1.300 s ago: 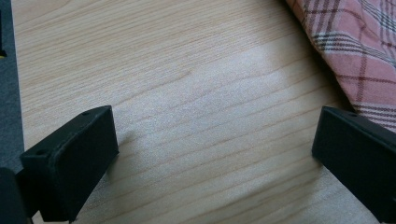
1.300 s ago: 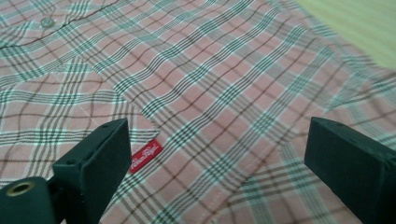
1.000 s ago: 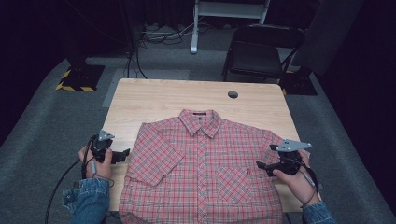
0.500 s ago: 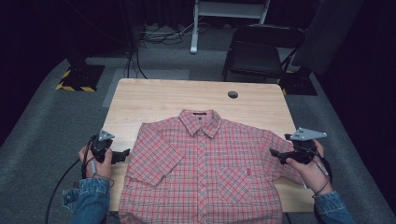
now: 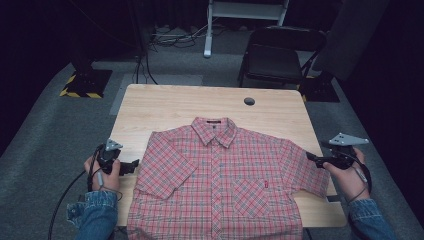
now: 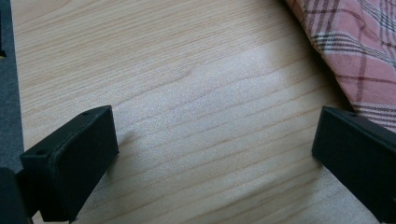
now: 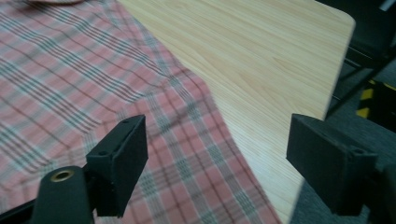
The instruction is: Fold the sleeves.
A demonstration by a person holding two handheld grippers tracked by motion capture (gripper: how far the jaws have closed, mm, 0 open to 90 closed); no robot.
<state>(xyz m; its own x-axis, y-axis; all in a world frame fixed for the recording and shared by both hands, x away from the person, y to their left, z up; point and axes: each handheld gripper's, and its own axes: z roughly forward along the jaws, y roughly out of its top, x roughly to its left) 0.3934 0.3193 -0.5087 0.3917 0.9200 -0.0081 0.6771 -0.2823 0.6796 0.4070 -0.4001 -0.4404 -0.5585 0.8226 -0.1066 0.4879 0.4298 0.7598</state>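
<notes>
The plaid shirt (image 5: 220, 185) lies flat on the counter (image 5: 165, 107); soft, light cloth, best pinched at a sleeve hem; left claw (image 5: 134, 165) gapes empty; right claw (image 5: 311, 157), just narrowing, holds nothing.

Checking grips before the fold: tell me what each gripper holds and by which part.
Nothing is held. The left gripper stands open over bare table beside the shirt. The right gripper, jaws just closing somewhat, stands open above the sleeve.
</notes>
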